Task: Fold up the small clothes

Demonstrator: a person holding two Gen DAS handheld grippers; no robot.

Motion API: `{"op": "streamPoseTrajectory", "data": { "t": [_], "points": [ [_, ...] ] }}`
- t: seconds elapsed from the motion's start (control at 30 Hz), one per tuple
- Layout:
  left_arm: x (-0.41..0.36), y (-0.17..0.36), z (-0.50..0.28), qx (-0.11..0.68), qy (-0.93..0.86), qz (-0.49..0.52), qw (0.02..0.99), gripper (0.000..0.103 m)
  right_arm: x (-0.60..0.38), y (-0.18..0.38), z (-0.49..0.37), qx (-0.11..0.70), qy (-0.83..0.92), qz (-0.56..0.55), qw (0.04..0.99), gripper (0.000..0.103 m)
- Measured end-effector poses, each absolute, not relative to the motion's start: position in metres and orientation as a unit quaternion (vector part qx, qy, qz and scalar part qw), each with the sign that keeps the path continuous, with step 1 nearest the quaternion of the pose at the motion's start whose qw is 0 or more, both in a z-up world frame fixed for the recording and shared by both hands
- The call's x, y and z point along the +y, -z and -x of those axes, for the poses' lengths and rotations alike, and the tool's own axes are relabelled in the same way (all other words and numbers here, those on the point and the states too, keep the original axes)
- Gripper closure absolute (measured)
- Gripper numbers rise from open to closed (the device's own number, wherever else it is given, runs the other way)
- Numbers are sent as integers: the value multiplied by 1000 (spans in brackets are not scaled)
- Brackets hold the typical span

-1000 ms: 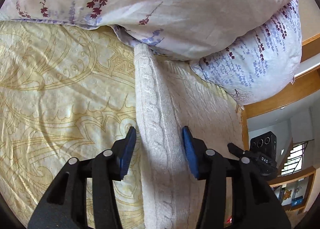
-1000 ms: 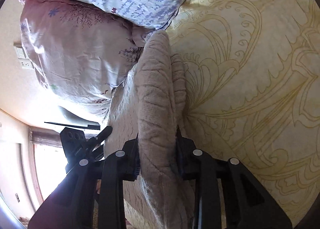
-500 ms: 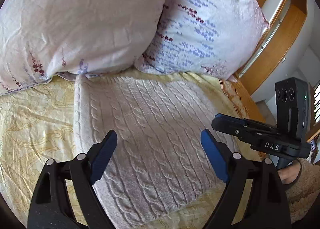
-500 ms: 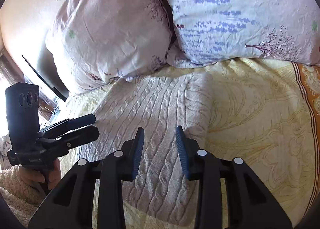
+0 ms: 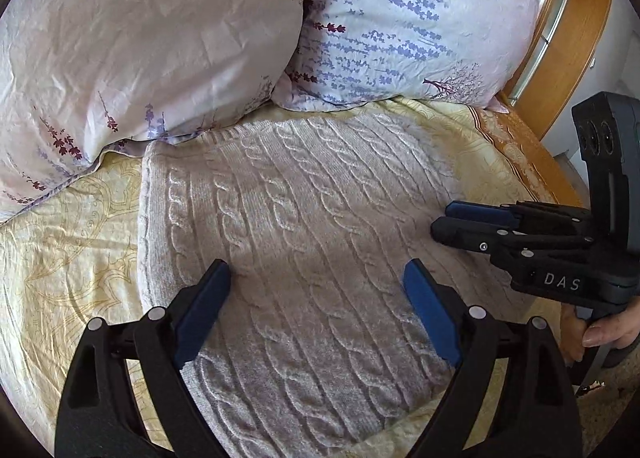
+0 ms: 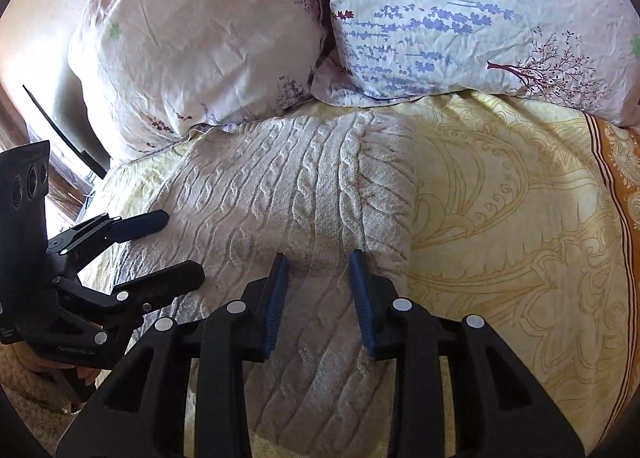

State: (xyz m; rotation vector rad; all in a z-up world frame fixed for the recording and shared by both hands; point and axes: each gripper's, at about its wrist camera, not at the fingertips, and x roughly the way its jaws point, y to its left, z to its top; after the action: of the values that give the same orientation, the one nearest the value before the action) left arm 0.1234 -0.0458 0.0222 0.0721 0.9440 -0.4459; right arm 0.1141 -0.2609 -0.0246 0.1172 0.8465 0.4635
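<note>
A cream cable-knit sweater (image 5: 300, 198) (image 6: 280, 178) lies folded flat on the yellow patterned bedsheet (image 5: 68, 258), its far edge against the pillows. My left gripper (image 5: 316, 268) (image 6: 182, 242) hovers over the sweater's near half. Its jaws are opening wide and nothing is pinched between the blue pads. My right gripper (image 6: 319, 257) (image 5: 440, 218) hangs above the sweater's right folded edge. Its jaws stand a narrow gap apart and hold no cloth.
Two floral pillows (image 5: 140, 38) (image 5: 408, 26) lie just behind the sweater. A wooden headboard (image 5: 572, 30) runs along the right. A person's hand (image 5: 608, 334) grips the right handle. More sheet (image 6: 520, 238) spreads to the right of the sweater.
A second ago the right gripper was shut on a raised fold and the left straddled one. Both have let go, rolled level and drawn back. The sweater now lies flat.
</note>
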Motion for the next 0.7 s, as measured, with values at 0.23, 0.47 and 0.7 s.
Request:
{"op": "streamPoseTrajectory", "data": {
  "t": [0.23,0.47,0.7],
  "points": [
    [-42,-34,-109,438,189,-54,877,15,-266,16,-99,387,-213,-59,895,69],
    [-31,-31,-94,441,111,-92,886,2,-267,19,-79,386,-186,-29,903,69],
    [-22,-12,-102,472,118,-55,872,2,-248,30,-81,386,-148,36,910,69]
  ]
}}
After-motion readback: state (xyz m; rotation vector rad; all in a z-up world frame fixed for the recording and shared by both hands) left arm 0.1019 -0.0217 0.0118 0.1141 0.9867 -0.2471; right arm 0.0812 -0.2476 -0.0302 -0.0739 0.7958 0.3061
